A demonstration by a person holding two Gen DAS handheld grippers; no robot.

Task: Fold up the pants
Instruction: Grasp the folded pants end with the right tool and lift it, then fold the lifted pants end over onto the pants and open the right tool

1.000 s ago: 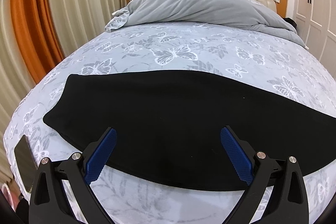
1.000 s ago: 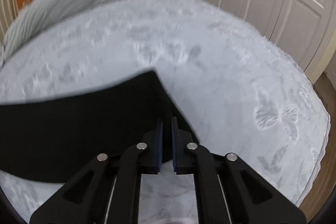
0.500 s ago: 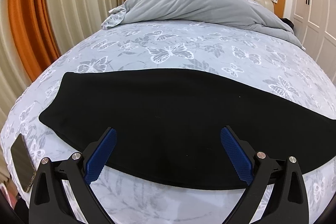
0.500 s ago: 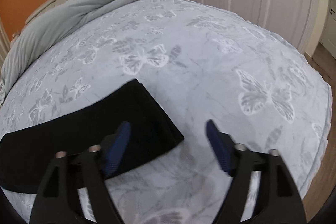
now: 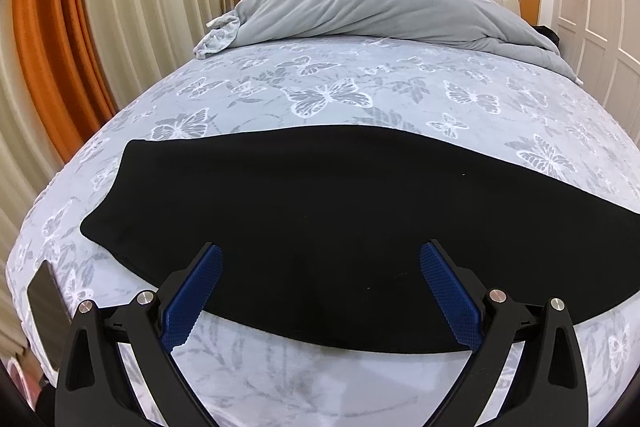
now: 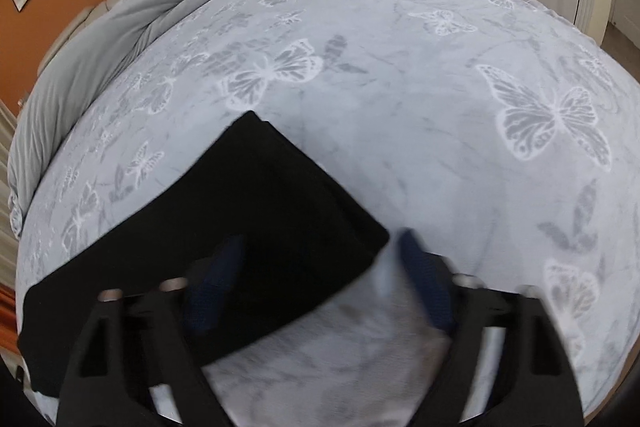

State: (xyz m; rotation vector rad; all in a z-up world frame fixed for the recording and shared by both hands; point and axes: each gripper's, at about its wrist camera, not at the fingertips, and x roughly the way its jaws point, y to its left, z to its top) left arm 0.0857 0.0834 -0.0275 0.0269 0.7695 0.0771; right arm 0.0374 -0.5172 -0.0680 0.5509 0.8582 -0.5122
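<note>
Black folded fabric pants lie flat across the butterfly-print bed. Our left gripper hovers wide over their near edge. Right gripper, fingers just been closing, straddles the pants' end corner, gripping nothing.

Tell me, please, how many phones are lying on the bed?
1. The phone lies at the bed's near left edge, left of the pants. Others may be out of view.
</note>
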